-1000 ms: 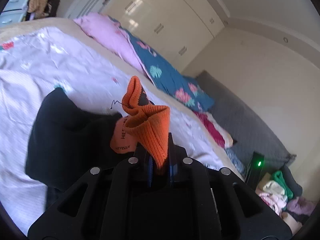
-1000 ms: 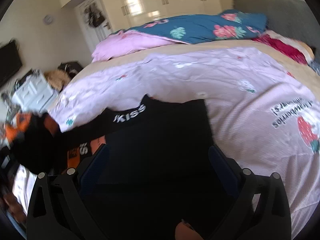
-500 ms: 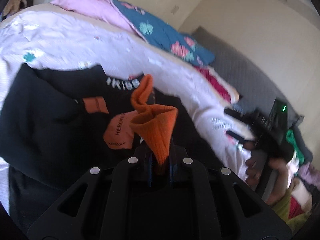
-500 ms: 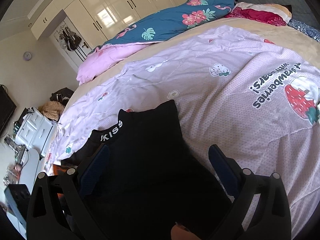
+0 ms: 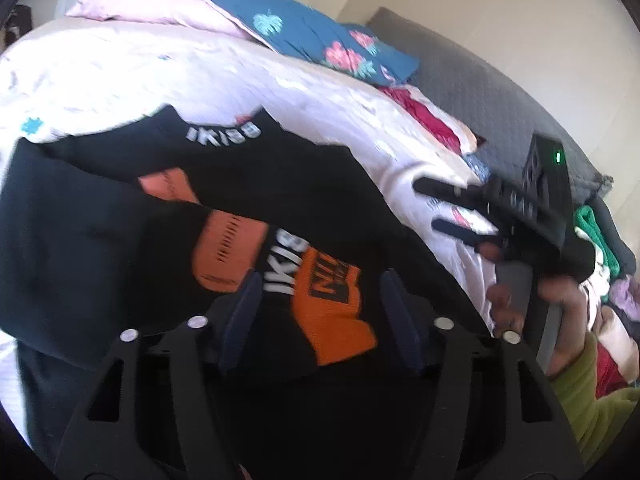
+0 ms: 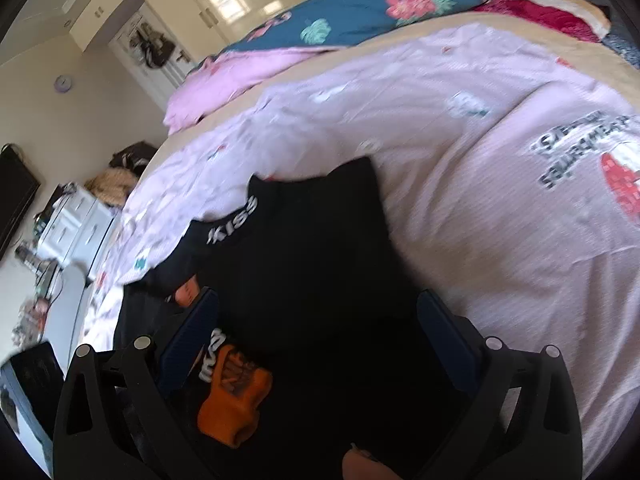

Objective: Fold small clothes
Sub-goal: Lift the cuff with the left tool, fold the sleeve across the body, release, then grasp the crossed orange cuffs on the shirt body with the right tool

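A small black sweatshirt (image 5: 304, 184) with orange patches and an orange cuff (image 5: 340, 320) lies on the pink bedspread (image 5: 160, 72). One sleeve is folded across its body. My left gripper (image 5: 320, 312) is open just above the cuff and holds nothing. The right gripper shows in the left wrist view (image 5: 452, 212), open, off the sweatshirt's right edge. In the right wrist view the right gripper (image 6: 320, 340) hovers open over the black sweatshirt (image 6: 320, 248), with the orange cuff (image 6: 234, 404) at lower left.
Pink and blue floral bedding (image 5: 312, 32) is heaped at the head of the bed. A grey headboard (image 5: 480, 92) stands to the right. A pile of clothes (image 5: 600, 248) lies at the far right. A white drawer unit (image 6: 76, 228) stands beside the bed.
My left gripper has opened and let go of the orange cuff, which now lies on the sweatshirt with the sleeve folded across. The right gripper has shifted a little over the garment.
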